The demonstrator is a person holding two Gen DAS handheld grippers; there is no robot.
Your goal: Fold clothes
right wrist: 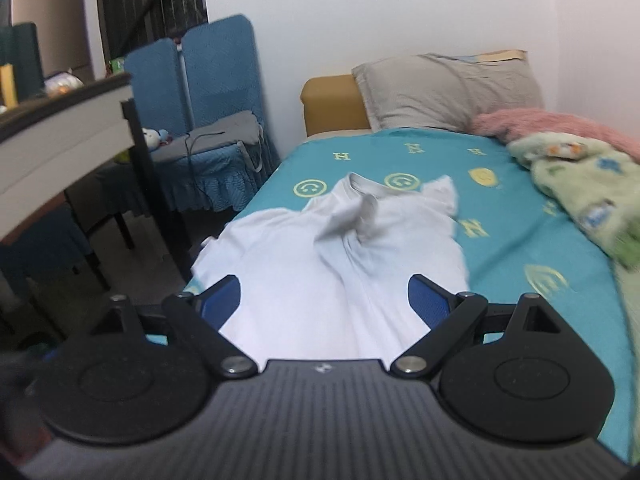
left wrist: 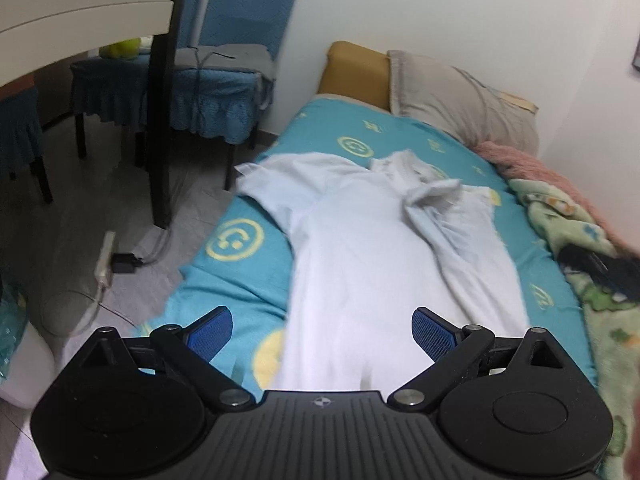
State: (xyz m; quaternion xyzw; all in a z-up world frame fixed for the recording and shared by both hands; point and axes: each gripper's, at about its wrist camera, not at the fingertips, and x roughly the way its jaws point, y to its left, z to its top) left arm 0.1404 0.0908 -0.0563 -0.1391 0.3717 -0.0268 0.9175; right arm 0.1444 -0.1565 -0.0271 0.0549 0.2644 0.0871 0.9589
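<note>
Here: white T-shirt (left wrist: 360, 248) lies mid-frame on teal bedsheet (left wrist: 236, 280) | handling: likely light, limp, no stiffness; best pinched at hem corners or shoulders | axis: collar toward pillow (right wrist: 448, 88) at upper frame, hem at lower edge | left gripper (left wrist: 322, 332) and right gripper (right wrist: 322, 300) both spread wide, nothing grasped.

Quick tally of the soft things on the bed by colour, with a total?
White: 1, the T-shirt spread on the sheet
Teal: 1, the bed sheet with yellow smiley prints
Grey: 1, the pillow at the head
Pink: 1, the fluffy blanket
Green: 1, the printed blanket
Total: 5
</note>
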